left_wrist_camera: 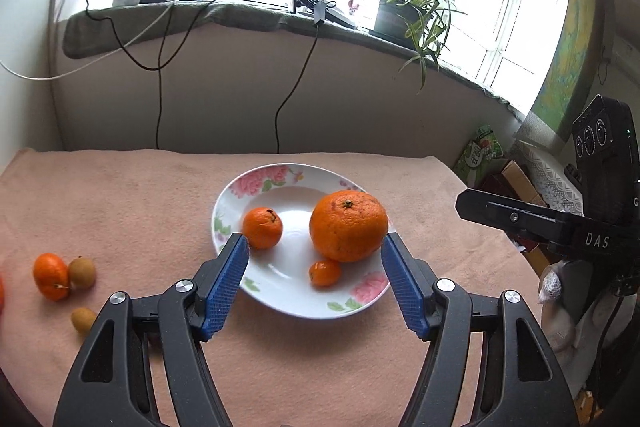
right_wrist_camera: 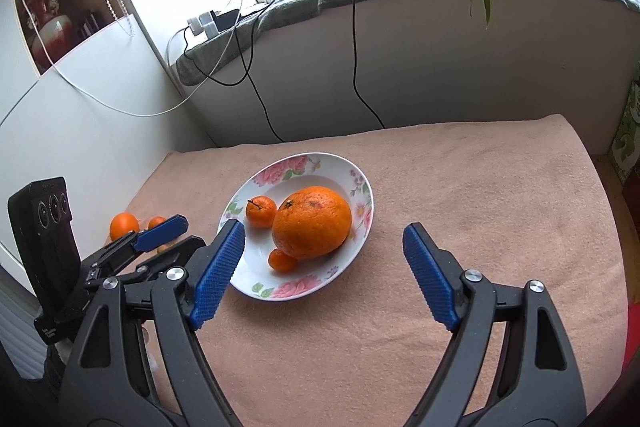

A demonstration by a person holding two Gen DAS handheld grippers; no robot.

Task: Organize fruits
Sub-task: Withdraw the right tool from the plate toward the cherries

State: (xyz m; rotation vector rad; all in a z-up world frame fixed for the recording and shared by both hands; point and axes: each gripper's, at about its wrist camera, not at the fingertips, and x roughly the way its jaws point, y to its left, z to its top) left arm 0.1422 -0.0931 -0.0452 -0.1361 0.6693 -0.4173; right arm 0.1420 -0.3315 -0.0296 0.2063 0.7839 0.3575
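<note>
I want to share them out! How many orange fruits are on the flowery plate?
3: a big orange on the right, a mandarin on the left, and a tiny one in front. Nothing seems hidden behind them.

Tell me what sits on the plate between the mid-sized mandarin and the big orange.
Nothing: bare white plate separates mandarin and big orange, clearest in the left wrist view.

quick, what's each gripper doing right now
left gripper: open, holding nothing
right gripper: open, holding nothing
</note>
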